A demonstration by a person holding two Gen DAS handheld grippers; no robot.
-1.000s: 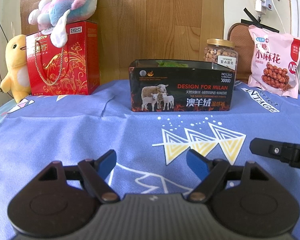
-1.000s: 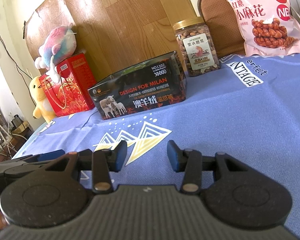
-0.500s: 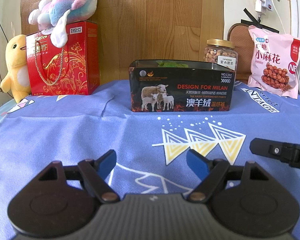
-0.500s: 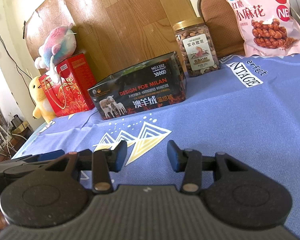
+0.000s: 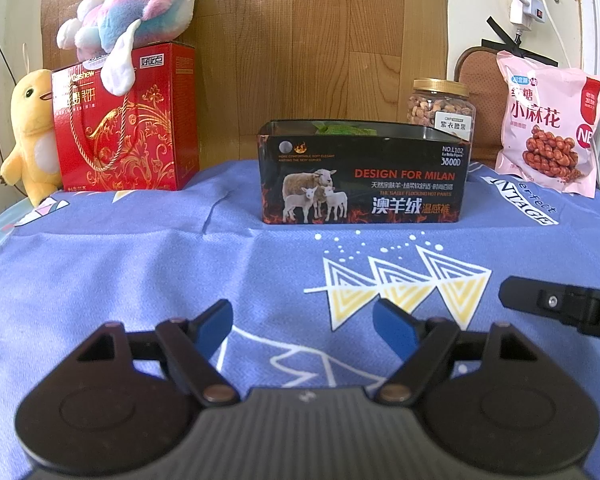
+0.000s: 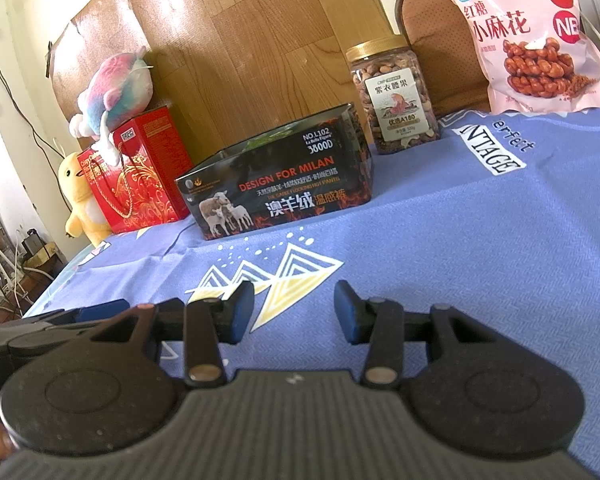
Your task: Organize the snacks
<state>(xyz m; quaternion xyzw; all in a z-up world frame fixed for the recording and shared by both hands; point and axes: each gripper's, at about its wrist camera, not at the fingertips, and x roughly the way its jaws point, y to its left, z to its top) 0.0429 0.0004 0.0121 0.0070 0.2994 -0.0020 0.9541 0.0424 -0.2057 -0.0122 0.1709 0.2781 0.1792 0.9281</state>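
Both grippers are held low over the blue cloth (image 5: 140, 272), nothing between their jaws. The left gripper (image 5: 302, 322) is seen spread wide and empty at the bottom of its frame; the black tin (image 5: 362, 184) stands well ahead of it, at centre. The right gripper (image 6: 294, 312) is parted too, gripping nothing. In its view the tin (image 6: 276, 184) is found up and left of the fingers, the nut jar (image 6: 394, 100) behind it, and the pink snack bag (image 6: 532, 40) propped at the upper right.
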